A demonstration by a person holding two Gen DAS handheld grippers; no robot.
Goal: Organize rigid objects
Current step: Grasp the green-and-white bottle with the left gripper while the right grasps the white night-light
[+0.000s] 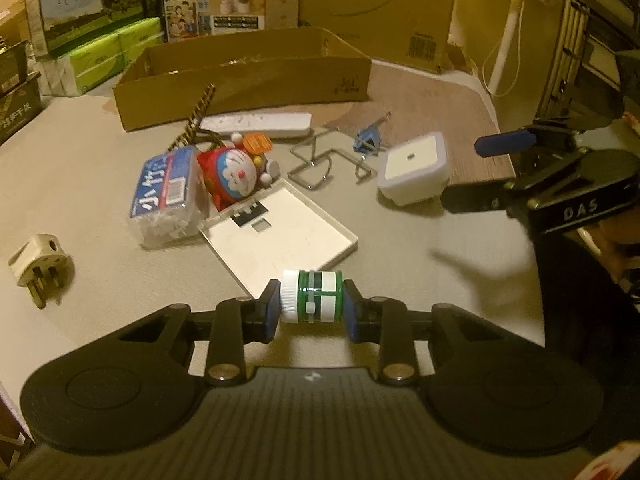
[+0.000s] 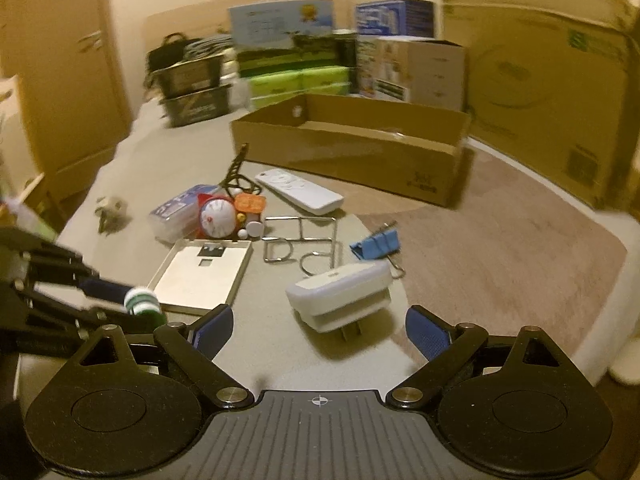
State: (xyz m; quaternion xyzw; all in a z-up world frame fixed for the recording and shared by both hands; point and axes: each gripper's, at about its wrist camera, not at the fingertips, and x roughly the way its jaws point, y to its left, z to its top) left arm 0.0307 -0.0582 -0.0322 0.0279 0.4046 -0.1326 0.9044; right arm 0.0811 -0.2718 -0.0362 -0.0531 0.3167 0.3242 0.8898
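My left gripper (image 1: 311, 303) is shut on a small green bottle with a white cap (image 1: 312, 296), held sideways above the grey table; it shows at the left of the right wrist view (image 2: 143, 301). My right gripper (image 2: 319, 330) is open and empty, just short of a white plug-in night light (image 2: 340, 292), also in the left wrist view (image 1: 414, 168). An open cardboard box (image 1: 248, 80) stands at the back (image 2: 352, 148). Loose on the table: a Doraemon toy (image 1: 234, 172), a white remote (image 1: 260, 123), a blue binder clip (image 2: 376, 245), a white flat tray (image 1: 280, 236).
A white plug adapter (image 1: 38, 268) lies at the left. A clear box with a blue label (image 1: 166, 196) and a wire stand (image 1: 328, 162) sit mid-table. Cartons and green packs (image 1: 104, 52) stack behind. A large cardboard box (image 2: 540, 80) stands at the right.
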